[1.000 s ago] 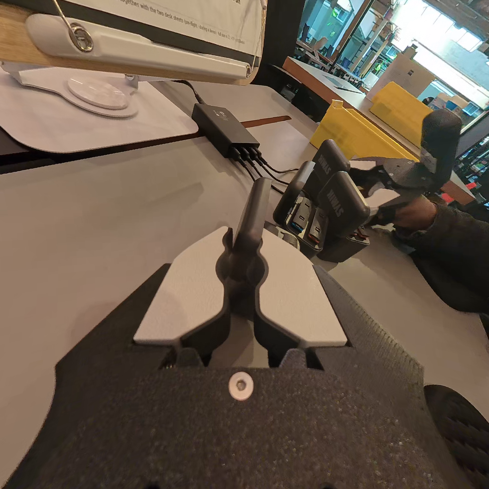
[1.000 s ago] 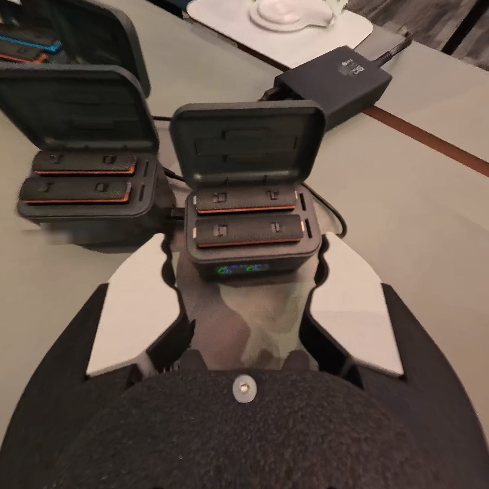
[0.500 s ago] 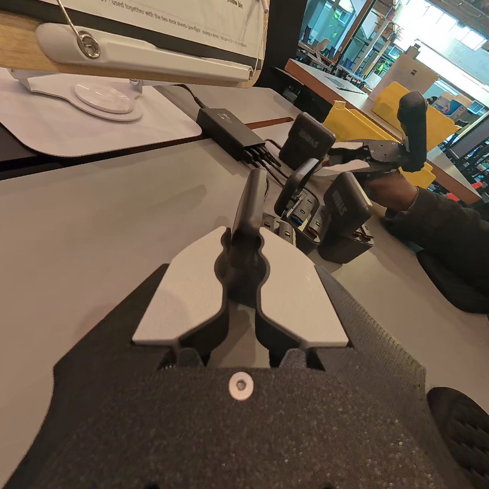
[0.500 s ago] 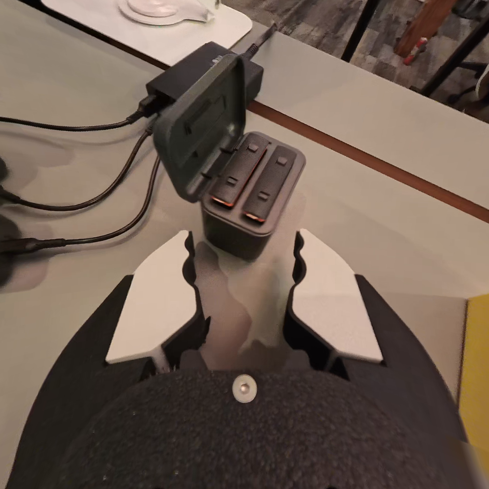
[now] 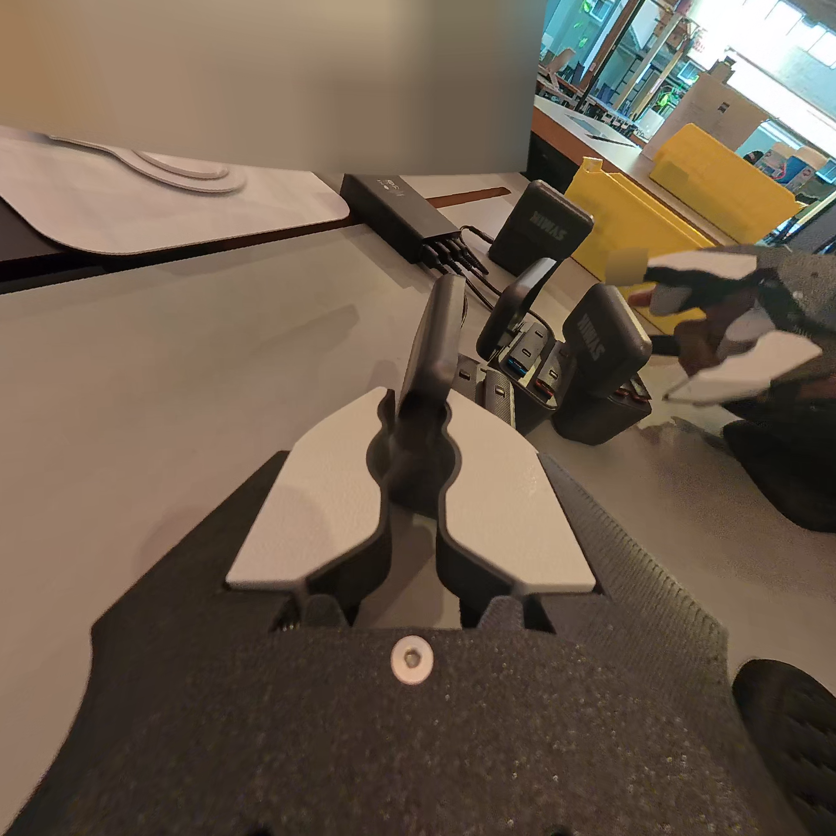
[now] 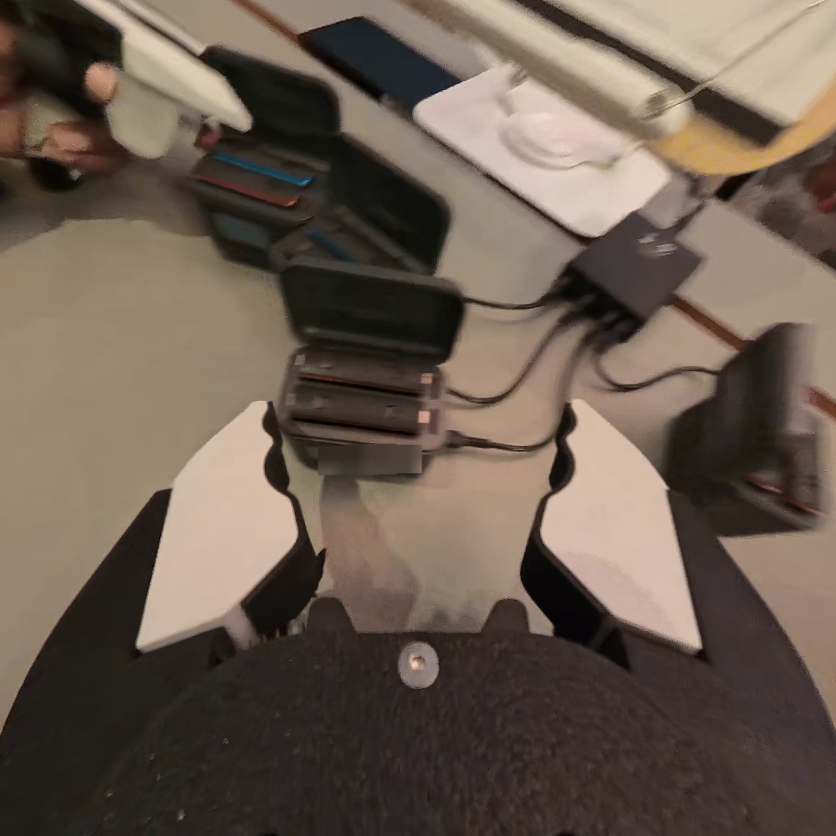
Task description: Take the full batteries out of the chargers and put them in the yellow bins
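Several dark battery chargers stand open on the grey table. My left gripper (image 5: 416,402) is shut on the upright lid (image 5: 434,334) of the nearest charger; its batteries (image 5: 493,389) show just behind. My right gripper (image 6: 416,416) is open and empty, hovering just in front of a charger (image 6: 362,434) that holds two orange-edged batteries (image 6: 357,398). It also shows, blurred, at the right of the left wrist view (image 5: 724,334). Two yellow bins (image 5: 633,221) stand behind the chargers at the table's far right.
A black power hub (image 5: 393,212) with several cables feeds the chargers. A white stand base on a pale mat (image 5: 181,203) sits at the back left. Another charger (image 6: 760,429) stands to the right in the motion-blurred right wrist view. The gap from one gripper's tips to the other's is roughly 20 cm.
My right gripper has swung away from the far charger to the middle one and stays open. My left gripper stays shut on the lid.
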Motion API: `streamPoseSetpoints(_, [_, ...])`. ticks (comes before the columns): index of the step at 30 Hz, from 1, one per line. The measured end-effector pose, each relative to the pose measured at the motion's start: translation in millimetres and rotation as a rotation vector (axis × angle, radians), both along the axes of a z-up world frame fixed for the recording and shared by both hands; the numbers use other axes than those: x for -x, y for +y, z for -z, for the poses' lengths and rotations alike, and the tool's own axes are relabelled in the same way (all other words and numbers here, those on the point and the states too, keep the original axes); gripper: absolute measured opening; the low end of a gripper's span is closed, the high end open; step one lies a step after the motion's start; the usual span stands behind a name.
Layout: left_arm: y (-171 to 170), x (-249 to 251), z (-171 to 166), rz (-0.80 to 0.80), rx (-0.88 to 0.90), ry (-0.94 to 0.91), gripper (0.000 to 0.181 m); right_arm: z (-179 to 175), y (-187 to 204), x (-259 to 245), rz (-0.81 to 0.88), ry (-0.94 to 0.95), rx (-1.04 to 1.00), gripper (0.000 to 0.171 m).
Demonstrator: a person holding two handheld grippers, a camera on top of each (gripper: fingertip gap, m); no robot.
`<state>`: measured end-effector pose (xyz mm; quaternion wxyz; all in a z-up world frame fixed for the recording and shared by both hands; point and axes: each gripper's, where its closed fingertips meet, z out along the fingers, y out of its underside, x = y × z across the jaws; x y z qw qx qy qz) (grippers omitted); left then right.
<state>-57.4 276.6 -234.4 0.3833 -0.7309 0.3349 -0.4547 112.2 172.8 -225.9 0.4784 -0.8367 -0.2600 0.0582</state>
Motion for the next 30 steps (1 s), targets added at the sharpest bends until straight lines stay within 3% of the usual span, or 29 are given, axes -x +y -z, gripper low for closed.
streamPoseSetpoints(3, [-0.2,-0.3,0.8,0.002,0.0,0.003,0.017,24.2,-3.5,26.8,-0.01,-0.011,0.059,0.119])
streamPoseSetpoints(6, [-0.8,-1.5,1.4,0.007,0.001,0.005,0.017,40.1,2.4,26.8,0.024,-0.044,0.071,0.094])
streamPoseSetpoints(9, [-0.8,-1.1,1.8,0.007,-0.001,0.009,0.017,43.1,0.7,19.4,0.005,-0.052,0.111,0.092])
streamPoseSetpoints(14, [-0.8,-0.4,3.6,0.006,0.0,0.015,0.015,45.0,-9.2,-24.2,-0.031,-0.1,0.19,0.092])
streamPoseSetpoints(19, [-0.7,-0.8,4.1,0.008,0.004,0.015,0.015,42.2,-8.6,-91.0,0.08,-0.144,0.199,0.081])
streamPoseSetpoints(24, [-0.7,-0.7,4.4,0.005,0.004,0.016,0.015,18.0,-18.0,-111.6,0.133,-0.162,0.174,0.082])
streamPoseSetpoints(30, [-0.8,-0.6,4.4,0.006,0.009,0.013,0.015,-33.2,-22.1,-32.1,0.033,-0.07,-0.028,0.091])
